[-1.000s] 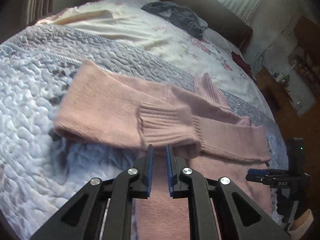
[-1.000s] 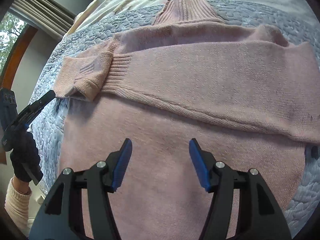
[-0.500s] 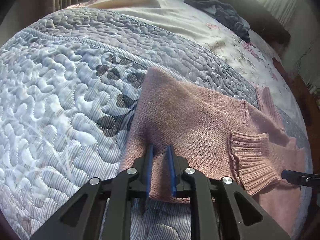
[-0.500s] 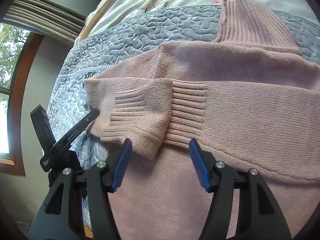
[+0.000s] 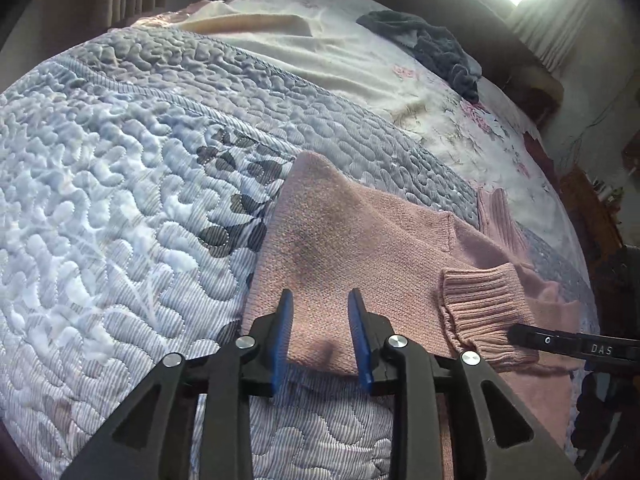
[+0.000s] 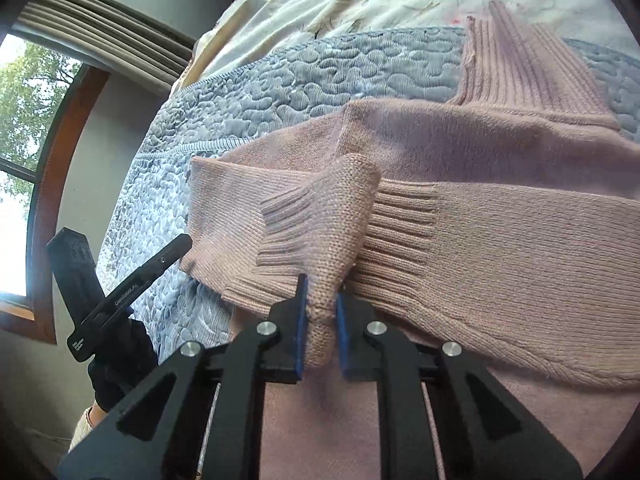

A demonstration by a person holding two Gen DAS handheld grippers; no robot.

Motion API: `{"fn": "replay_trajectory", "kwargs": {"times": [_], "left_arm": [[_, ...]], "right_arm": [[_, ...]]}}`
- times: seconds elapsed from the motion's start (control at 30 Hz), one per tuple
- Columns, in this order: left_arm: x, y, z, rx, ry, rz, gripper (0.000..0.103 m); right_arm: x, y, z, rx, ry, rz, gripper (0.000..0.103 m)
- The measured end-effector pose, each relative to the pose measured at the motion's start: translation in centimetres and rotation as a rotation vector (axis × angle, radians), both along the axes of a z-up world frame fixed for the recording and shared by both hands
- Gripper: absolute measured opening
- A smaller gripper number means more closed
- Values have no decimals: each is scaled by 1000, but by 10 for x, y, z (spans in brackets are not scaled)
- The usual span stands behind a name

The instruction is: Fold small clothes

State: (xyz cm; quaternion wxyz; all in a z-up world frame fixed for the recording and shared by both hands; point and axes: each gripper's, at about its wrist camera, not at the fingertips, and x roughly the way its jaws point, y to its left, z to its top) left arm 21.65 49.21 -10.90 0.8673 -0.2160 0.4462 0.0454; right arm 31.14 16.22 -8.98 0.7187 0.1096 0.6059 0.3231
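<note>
A pink knit sweater lies flat on a blue-grey quilt, its sleeves folded across the body. Its ribbed collar points to the far side. My left gripper is open, its blue pads straddling the near edge of the folded left sleeve. My right gripper is shut on the ribbed cuff of the other sleeve, which is pinched up into a small fold. That cuff also shows in the left wrist view, with a right finger beside it.
A dark grey garment lies crumpled on the cream floral sheet near the headboard. A wood-framed window and curtains stand past the bed's left edge. The other gripper's finger and a gloved hand are at the quilt's edge.
My left gripper went from nearly shut to open and stayed at the sleeve's fold. My right gripper moved in and shut on the ribbed cuff, lifting it slightly.
</note>
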Motion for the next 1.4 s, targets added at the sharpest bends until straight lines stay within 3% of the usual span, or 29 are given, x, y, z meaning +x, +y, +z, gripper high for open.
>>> {"fn": "replay_trajectory", "kwargs": {"times": [0.17,0.33,0.5,0.63,0.8,0.93,1.03,1.17,1.27,1.4], "left_arm": [[7,-21,8,8,-13,-31,28],[22,-57,6,43,-8,-97,29],[36,-99,2,94,-5,-180,29],[49,-120,-14,131,47,-208,29],[55,-126,-32,181,85,-200,29],[54,-127,-31,192,95,-208,29],[54,-125,-19,168,94,-192,29],[52,-134,4,131,23,-207,30],[58,-157,3,146,32,-262,32],[66,-176,-13,157,69,-297,32]], "right_arm": [[-1,-51,26,-18,-69,-25,11],[4,-109,33,-39,-86,-85,11],[11,-154,18,-83,-67,-152,11],[16,-170,-8,-123,-29,-180,11],[17,-168,-41,-198,-3,-167,12],[19,-165,-39,-222,-9,-158,15],[14,-162,-16,-285,-91,-157,23],[-1,-139,16,-254,-196,-54,39],[-8,-105,14,-263,-194,47,44],[-8,-73,-7,-348,-200,111,55]]}}
